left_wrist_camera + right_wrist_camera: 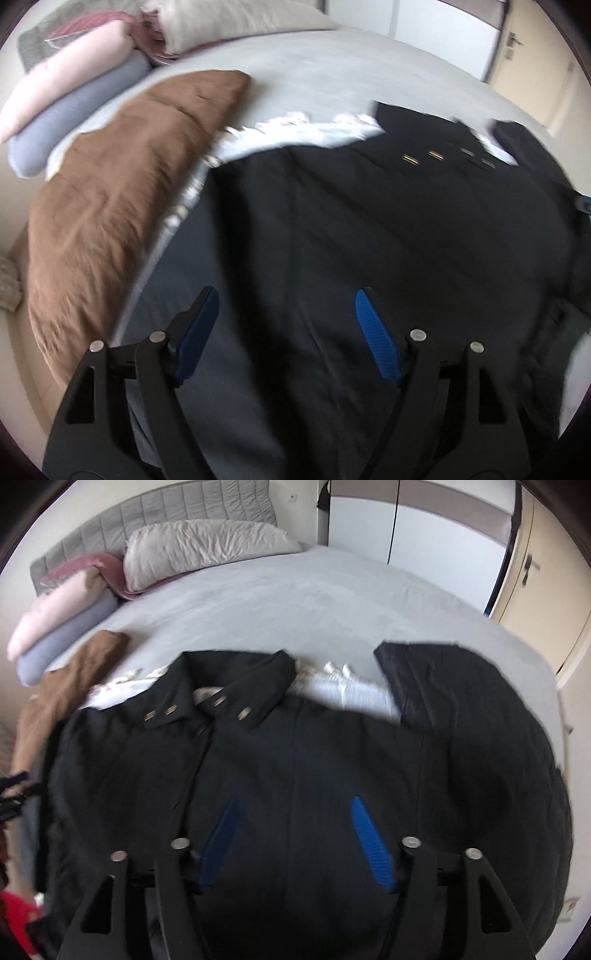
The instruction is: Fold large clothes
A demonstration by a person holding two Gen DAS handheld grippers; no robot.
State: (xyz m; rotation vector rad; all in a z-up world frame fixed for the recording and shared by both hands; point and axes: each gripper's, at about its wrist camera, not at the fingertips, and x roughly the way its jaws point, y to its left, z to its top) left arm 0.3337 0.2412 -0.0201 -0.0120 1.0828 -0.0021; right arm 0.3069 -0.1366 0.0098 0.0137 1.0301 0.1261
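**Black coat spread on the bed, both grippers empty above it**

The black coat [332, 760] lies flat on the bed [295, 605], collar toward the headboard [166, 509], its front facing up. 4 small metal snaps show along the collar, 2 on each side of the front closure. One sleeve [443, 679] lies folded up beside the collar on the right of the right wrist view. A white fringed cloth [351, 690] lies under the coat's upper edge, showing on both sides of the collar.

The left gripper [286, 295] hangs over the lower left part of the coat, jaws spread wide, nothing between the blue pads [376, 339]. The right gripper [295, 805] hangs over the coat's middle, jaws also well apart and holding nothing.

To the left of the coat lies a brown garment [129, 192] stretched along the bed's edge. Near the headboard sit a pink roll [62, 609] on a grey-blue roll [66, 642], with a beige pillow [207, 546] beside them. Both views are blurred.
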